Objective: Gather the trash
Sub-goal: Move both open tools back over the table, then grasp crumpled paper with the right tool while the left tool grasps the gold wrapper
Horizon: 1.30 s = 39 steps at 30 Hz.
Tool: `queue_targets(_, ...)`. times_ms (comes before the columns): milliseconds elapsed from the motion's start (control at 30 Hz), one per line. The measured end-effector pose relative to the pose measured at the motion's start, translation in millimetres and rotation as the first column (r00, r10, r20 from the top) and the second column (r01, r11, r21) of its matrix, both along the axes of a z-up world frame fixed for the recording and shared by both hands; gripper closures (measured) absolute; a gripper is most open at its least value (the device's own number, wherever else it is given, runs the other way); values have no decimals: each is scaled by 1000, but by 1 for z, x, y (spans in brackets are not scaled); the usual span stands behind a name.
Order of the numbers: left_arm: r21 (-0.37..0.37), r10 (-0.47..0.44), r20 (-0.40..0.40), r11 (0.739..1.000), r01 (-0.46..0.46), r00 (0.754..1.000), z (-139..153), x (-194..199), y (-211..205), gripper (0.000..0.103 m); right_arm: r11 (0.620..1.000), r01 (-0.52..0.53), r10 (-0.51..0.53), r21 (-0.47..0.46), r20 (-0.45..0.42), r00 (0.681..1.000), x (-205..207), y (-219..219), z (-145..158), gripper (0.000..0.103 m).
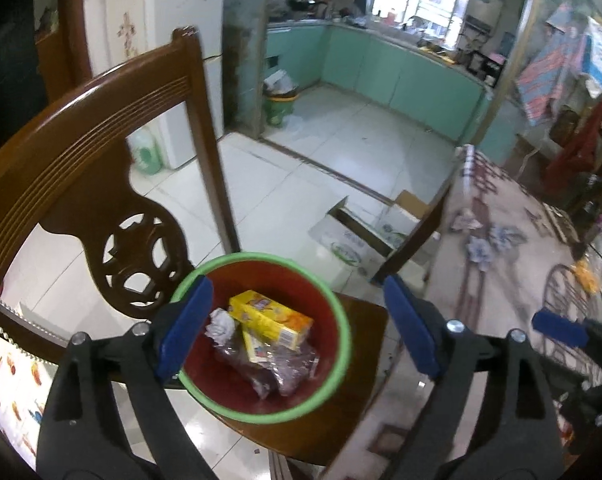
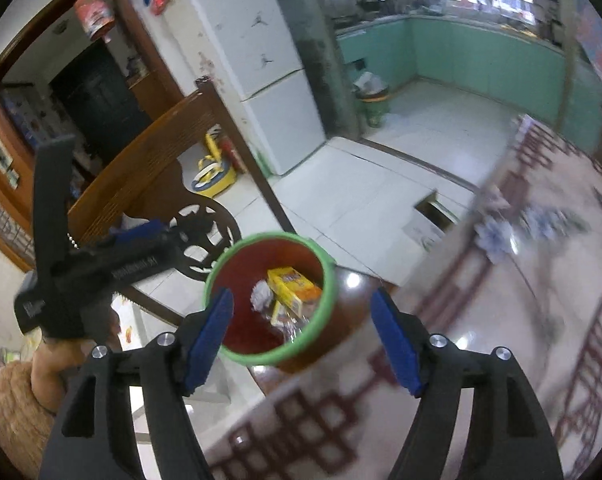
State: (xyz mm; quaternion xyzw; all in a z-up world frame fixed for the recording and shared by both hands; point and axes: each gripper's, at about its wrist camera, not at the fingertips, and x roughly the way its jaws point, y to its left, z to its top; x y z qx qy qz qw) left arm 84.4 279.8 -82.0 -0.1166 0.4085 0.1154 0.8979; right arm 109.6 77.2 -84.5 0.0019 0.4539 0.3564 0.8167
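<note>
We have both grippers above the bin (image 1: 333, 364), a red bucket with a green rim sitting on the chair seat (image 1: 365, 320), close to the seat's edge by the table (image 1: 501, 280). Our left gripper (image 1: 297, 332) has its blue pads spread wide, nothing between them. Our right gripper (image 2: 303, 340) is spread too, and empty. Down in the bin lie a yellow carton (image 1: 271, 320), a crumpled white paper ball (image 1: 221, 326) just beside it, and clear plastic wrap (image 1: 281, 372) under them. More crumpled scraps (image 1: 479, 250) rest near the table's far edge.
</note>
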Motion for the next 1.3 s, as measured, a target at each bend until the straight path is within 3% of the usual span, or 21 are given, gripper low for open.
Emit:
queue_targets(133, -25, -38, 22, 999, 38, 999, 9, -16, -24, 18, 996, 85, -87, -26, -59, 994, -17, -36, -14, 33)
queue_targets(367, -49, -138, 32, 989, 139, 990, 7, -40, -76, 17, 968, 243, -247, -57, -75, 966, -52, -104, -25, 33)
queue_targets(500, -94, -237, -35, 968, 233, 971, -11, -38, -115, 17, 940, 331, -338, -79, -106, 935, -62, -145, -37, 33)
queue_targets(700, -93, -378, -45, 923, 373, 925, -15, -42, -179, 17, 868, 486, -494, -100, -85, 865, -79, -223, -32, 33)
queue_targets(933, -128, -487, -56, 869, 478, 871, -22, -46, -255, 17, 795, 583, -597, -170, -50, 800, -103, -299, -28, 33)
queue_targets(1033, -123, -494, -77, 867, 484, 866, -27, -47, -283, 17, 758, 608, -624, -236, 4, 781, -109, -338, -32, 33)
queue_targets(1133, -126, -515, -105, 855, 503, 851, -32, -55, -312, 17, 709, 657, -679, -257, 4, 734, -114, -383, -36, 33)
queue_targets(1167, -117, -513, -114, 857, 502, 851, -35, -57, -317, 17, 683, 681, -707, -264, -5, 707, -116, -402, -39, 32)
queue_targets(1300, -159, -501, -183, 864, 477, 846, -51, -61, -340, 17, 636, 716, -758, -287, -54, 651, -121, -451, -54, 32)
